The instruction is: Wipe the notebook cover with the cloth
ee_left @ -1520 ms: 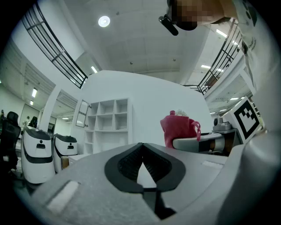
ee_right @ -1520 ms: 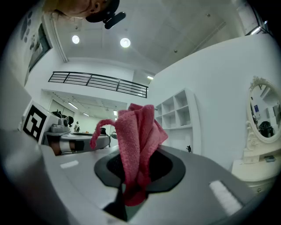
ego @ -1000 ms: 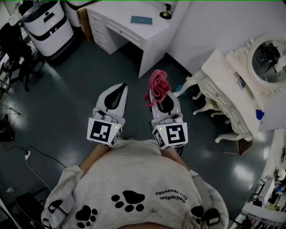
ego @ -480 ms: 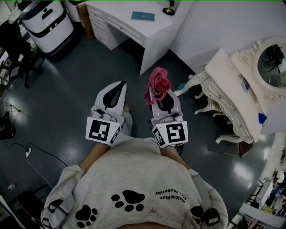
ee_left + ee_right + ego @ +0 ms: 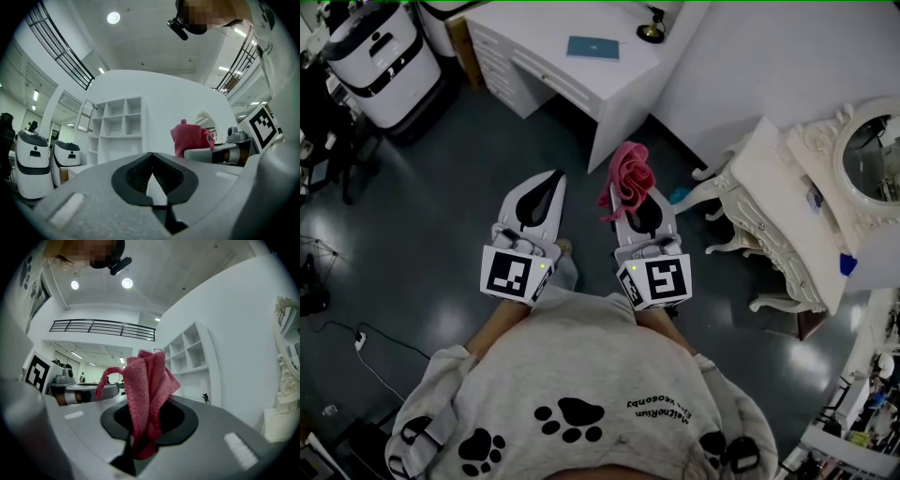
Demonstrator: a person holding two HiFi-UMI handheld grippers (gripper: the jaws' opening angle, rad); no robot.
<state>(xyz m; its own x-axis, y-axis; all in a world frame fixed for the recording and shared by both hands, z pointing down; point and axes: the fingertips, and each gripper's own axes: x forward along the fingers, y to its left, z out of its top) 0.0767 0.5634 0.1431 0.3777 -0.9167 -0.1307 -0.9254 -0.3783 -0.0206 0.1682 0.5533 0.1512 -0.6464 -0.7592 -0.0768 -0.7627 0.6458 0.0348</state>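
From the head view, the left gripper (image 5: 551,180) was clenched shut with nothing in it. Just to its right, the right gripper (image 5: 639,199) grasped a crumpled pink terry cloth (image 5: 628,176), which bunched up beyond its tips. Both were held side by side in front of the person's grey paw-print sweatshirt (image 5: 581,394), over a dark glossy floor (image 5: 441,206). The thin teal notebook (image 5: 592,47) lay flat on a white desk with drawers (image 5: 546,58), well ahead of both grippers and apart from the cloth. A white ornate dressing table with an oval mirror (image 5: 778,202) stood off to the right gripper's right, and a white-and-black wheeled robot (image 5: 370,52) stood far ahead of the left gripper, to its left.

In the left gripper view, the left gripper (image 5: 151,157) had its jaws pressed together at the tips, empty between them. The pink cloth (image 5: 190,138) stood up beside it on the right. A white open shelf unit (image 5: 117,124) rose ahead.

In the right gripper view, the right gripper (image 5: 154,404) was clamped on the pink cloth (image 5: 149,380), whose folds stood up out of the jaws, with one loop curling left. The left gripper (image 5: 82,392) lay to the left.
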